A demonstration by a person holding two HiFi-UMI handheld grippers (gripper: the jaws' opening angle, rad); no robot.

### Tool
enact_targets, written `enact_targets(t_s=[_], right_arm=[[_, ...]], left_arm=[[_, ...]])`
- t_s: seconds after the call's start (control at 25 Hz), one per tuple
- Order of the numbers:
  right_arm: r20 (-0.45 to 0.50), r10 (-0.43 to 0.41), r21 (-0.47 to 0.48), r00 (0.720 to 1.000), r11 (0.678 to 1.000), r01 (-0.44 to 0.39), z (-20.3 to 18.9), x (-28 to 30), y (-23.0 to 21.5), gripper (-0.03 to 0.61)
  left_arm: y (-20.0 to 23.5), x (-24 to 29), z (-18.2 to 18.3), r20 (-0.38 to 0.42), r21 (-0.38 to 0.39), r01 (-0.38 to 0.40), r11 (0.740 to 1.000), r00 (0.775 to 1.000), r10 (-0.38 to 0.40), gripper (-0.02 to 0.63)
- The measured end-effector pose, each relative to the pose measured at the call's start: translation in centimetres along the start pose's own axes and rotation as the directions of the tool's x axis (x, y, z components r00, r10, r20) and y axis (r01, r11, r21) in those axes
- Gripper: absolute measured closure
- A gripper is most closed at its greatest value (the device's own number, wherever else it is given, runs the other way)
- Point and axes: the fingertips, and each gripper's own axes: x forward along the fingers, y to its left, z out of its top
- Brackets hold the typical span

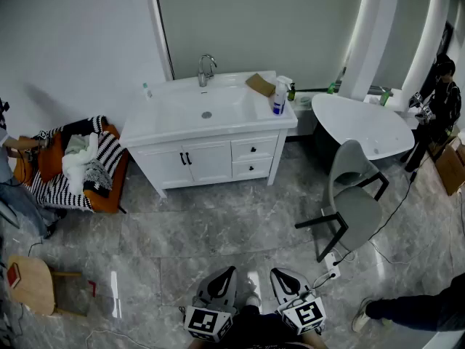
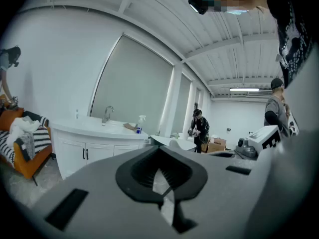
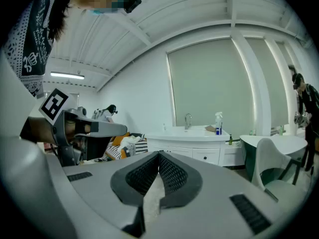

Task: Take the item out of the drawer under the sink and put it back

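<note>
- Head view: the left tool (image 1: 228,271) and the right tool (image 1: 280,273) sit side by side at the bottom edge, over the grey marble floor (image 1: 218,231), both aimed at the white cabinet (image 1: 207,162) and well apart from it.
- The sink (image 1: 207,111) is set into the cabinet's top surface, with a faucet (image 1: 206,69) behind it and a spray bottle (image 1: 279,97) at its right.
- Two drawers (image 1: 253,158) are stacked at the cabinet's right, both pushed in; the item does not show.
- A grey chair (image 1: 352,195) stands to the right of the cabinet, and an orange seat (image 1: 109,187) piled with striped cloth stands to its left.
- Left gripper view: the left tool (image 2: 159,151) has its jaws closed together at the tips, with nothing between them. The cabinet (image 2: 84,151) lies ahead on the left.
- Right gripper view: the right tool (image 3: 159,156) is also closed tight and empty. The cabinet (image 3: 199,152) lies far ahead, its drawers in.
</note>
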Motion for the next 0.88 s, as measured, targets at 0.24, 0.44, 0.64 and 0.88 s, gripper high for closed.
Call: enact_targets(t_s=[0.24, 0.44, 0.64, 0.88], right_arm=[[-0.004, 0.009, -0.006, 1.000, 1.000, -0.009, 0.4, 0.1, -2.0, 0.560], [0.012, 0.016, -0.006, 1.000, 1.000, -0.016, 0.2, 0.3, -4.0, 0.560], [0.054, -0.005, 0.066, 0.999, 0.998, 0.001, 0.0, 1.2, -6.2, 0.558], [0.021, -0.063, 0.097, 0.998, 0.993, 0.061, 0.1, 5.6, -10.3, 0.558]], left_arm=[[-0.4, 1.7, 0.5, 0.010, 0.007, -0.018, 1.000, 1.000, 0.018, 0.614], [-0.2, 3.0, 0.6, 0.009, 0.009, -0.047, 0.999, 0.999, 0.047, 0.614], [1.3, 4.7, 0.9, 0.023, 0.003, -0.068, 0.998, 0.997, 0.068, 0.614], [5.6, 9.7, 2.2, 0.021, 0.012, -0.079, 0.997, 0.997, 0.078, 0.614]])
